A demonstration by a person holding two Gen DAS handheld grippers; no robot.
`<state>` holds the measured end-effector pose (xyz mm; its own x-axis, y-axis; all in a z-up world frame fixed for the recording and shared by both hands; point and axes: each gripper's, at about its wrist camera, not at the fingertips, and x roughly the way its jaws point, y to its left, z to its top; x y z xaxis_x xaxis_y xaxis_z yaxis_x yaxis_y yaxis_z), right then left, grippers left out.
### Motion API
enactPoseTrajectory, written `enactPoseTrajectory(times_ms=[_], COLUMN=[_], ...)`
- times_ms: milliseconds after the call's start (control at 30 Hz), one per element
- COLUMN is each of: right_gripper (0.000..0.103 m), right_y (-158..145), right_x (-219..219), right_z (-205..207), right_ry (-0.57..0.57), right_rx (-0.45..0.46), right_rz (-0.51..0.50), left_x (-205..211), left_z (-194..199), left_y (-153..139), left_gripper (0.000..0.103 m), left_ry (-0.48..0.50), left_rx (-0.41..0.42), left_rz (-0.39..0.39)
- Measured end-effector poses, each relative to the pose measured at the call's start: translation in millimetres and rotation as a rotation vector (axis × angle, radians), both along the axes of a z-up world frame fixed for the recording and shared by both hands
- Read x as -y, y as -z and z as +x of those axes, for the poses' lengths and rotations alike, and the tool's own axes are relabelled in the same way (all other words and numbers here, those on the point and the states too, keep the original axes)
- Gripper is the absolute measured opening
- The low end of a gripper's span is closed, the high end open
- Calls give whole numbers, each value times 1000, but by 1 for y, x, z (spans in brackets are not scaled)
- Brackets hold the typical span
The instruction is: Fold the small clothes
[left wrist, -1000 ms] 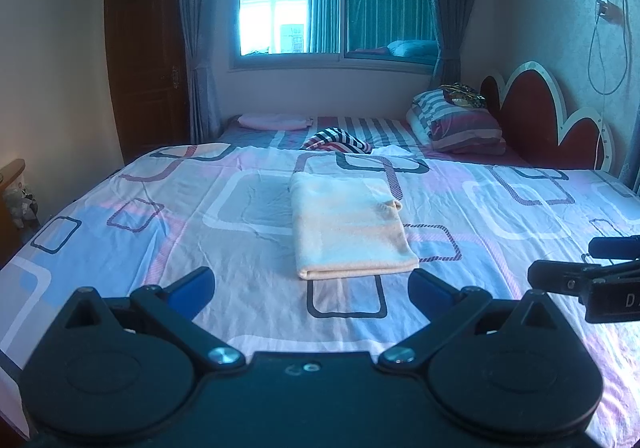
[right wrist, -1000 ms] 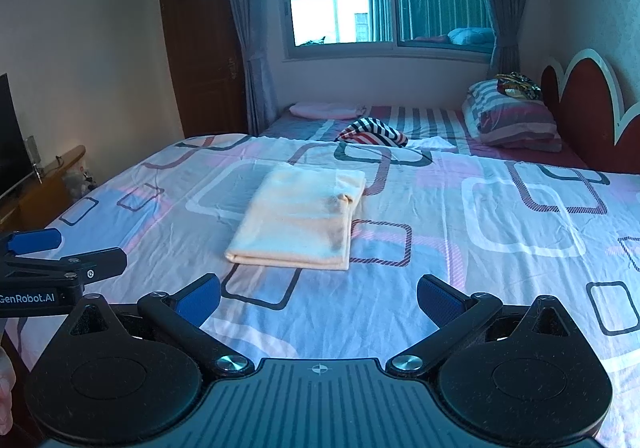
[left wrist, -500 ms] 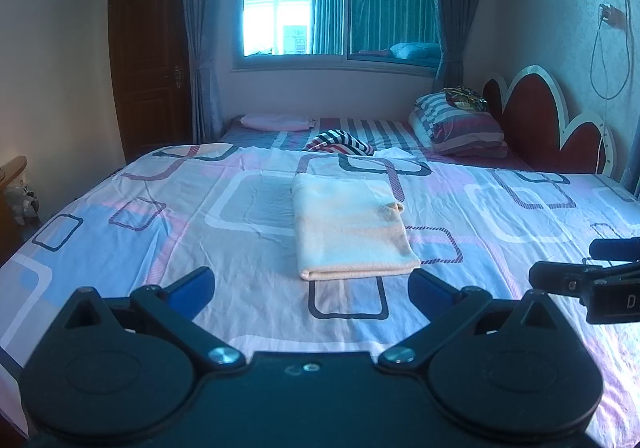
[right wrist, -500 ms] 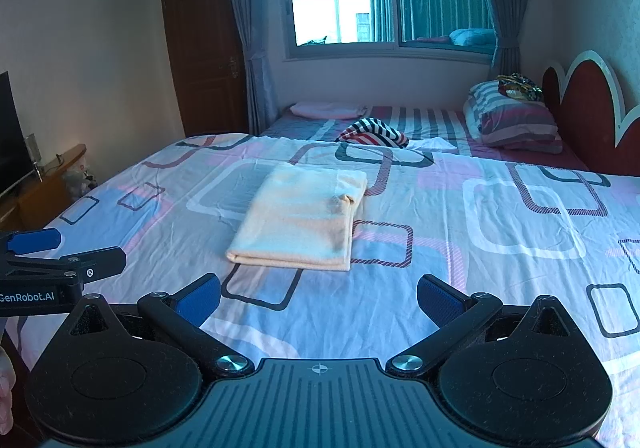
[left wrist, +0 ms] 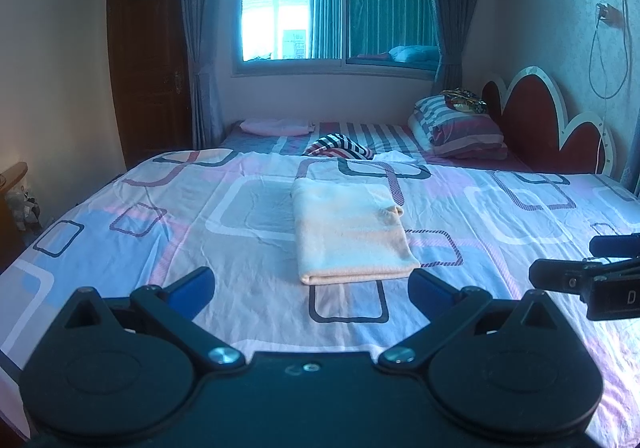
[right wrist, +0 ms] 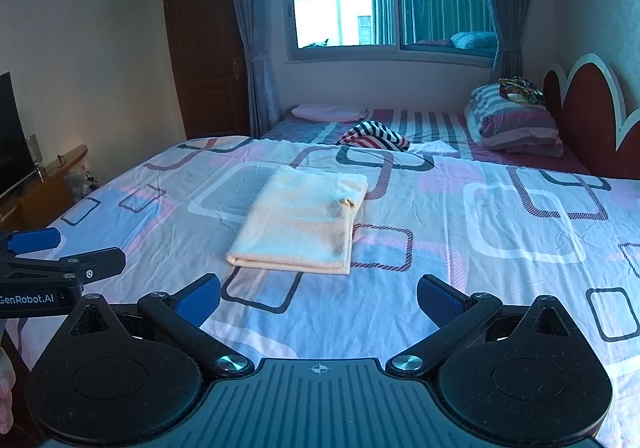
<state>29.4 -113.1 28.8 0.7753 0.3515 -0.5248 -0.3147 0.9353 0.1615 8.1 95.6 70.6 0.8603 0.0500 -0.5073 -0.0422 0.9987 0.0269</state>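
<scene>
Left wrist: folded cloth [left wrist: 350, 232] on bed [left wrist: 500, 216].

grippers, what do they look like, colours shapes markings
Both are matte black. The left gripper and right gripper each have two round pivot housings, angled link arms with silver screws, and blue ribbed fingertip pads. The right gripper's base is ribbed with a crosshair mark; the left gripper's side carries white "GenRobot.AI" lettering.
</scene>
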Motion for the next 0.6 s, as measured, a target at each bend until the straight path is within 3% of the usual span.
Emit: enactPoseTrajectory(times_ms=[600], right_gripper=[103], right_y=[-3], right_x=[4], right_z=[1], right_ry=[-6], right_rx=[8], right_rz=[-7], left_x=[1], left_z=[-1], left_y=[2], left_gripper=[102], left_ry=[9], left_rx=[9], left_rz=[-18])
